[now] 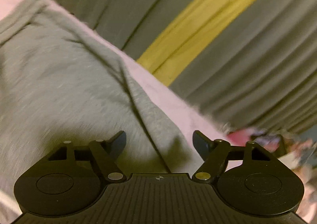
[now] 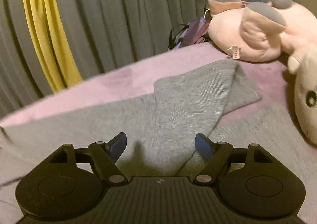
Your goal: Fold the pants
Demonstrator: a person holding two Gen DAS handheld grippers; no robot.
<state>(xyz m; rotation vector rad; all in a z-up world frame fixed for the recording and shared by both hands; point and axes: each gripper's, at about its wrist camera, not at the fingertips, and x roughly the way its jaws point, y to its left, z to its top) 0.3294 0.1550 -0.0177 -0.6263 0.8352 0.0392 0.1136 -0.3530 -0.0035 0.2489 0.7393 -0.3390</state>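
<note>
Grey pants (image 1: pixel 59 85) lie spread on a pink bed cover (image 1: pixel 168 103). In the left wrist view the cloth fills the left half, with a dark crease running down toward my left gripper (image 1: pixel 159 144), whose jaws stand apart above the cloth with nothing between them. In the right wrist view the pants (image 2: pixel 168 109) show a folded-over leg with its hem end near the far right. My right gripper (image 2: pixel 160 146) hovers over the folded layer's edge, jaws apart, holding nothing.
Grey curtains (image 2: pixel 118 15) with a yellow strip (image 2: pixel 45 31) hang behind the bed. A large pink plush toy (image 2: pixel 257 31) lies at the bed's far right corner, and a second pale plush (image 2: pixel 307 95) at the right edge. Bags (image 2: pixel 190 33) sit beyond the bed.
</note>
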